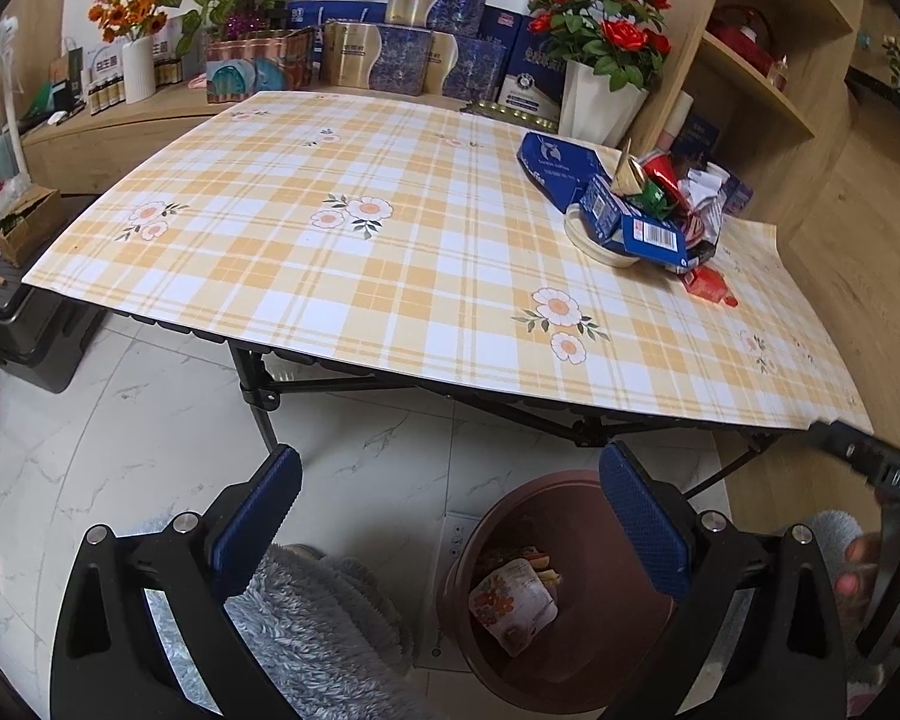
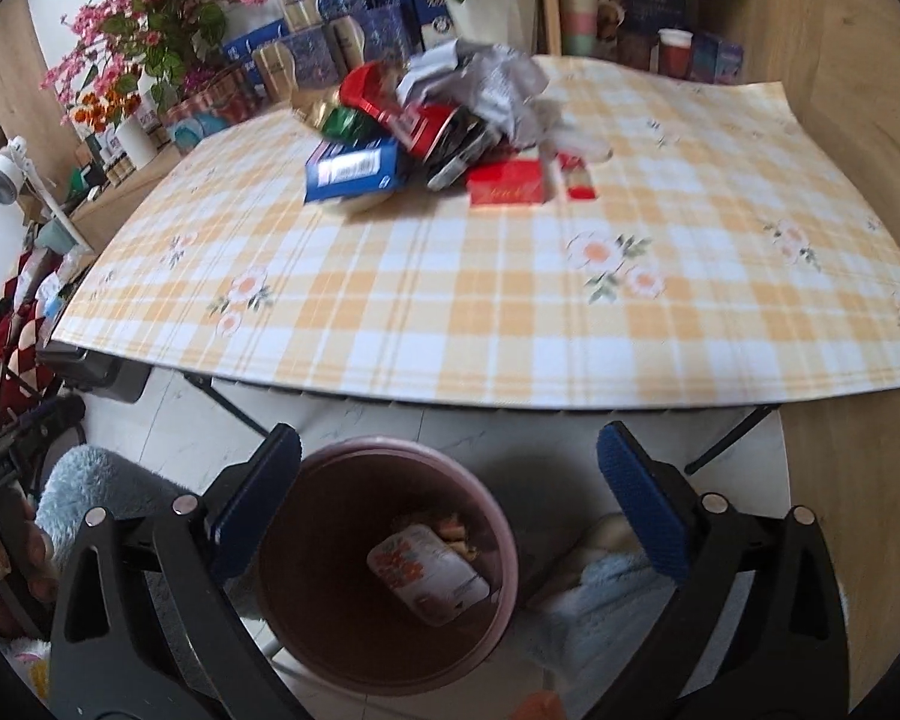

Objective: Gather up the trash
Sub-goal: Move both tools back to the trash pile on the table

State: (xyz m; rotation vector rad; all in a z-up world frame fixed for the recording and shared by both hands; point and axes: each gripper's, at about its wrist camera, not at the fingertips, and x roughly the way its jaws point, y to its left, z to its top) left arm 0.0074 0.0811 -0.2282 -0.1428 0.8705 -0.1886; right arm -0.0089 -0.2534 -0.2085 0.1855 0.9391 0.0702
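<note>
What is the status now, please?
Left gripper open, empty. Right gripper open, empty, over bin. Packet in bin. Trash pile on table. Nothing in the way.

Open bin (image 2: 306,612) beneath table edge (image 2: 510,399)

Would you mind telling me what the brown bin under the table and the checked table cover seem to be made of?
The brown bin looks like moulded plastic with a dull sheen: smooth walls, a rolled rim. The checked table cover seems to be a stiff vinyl or laminated sheet rather than cloth: its printed surface lies flat and its edge juts past the table without draping.
</note>
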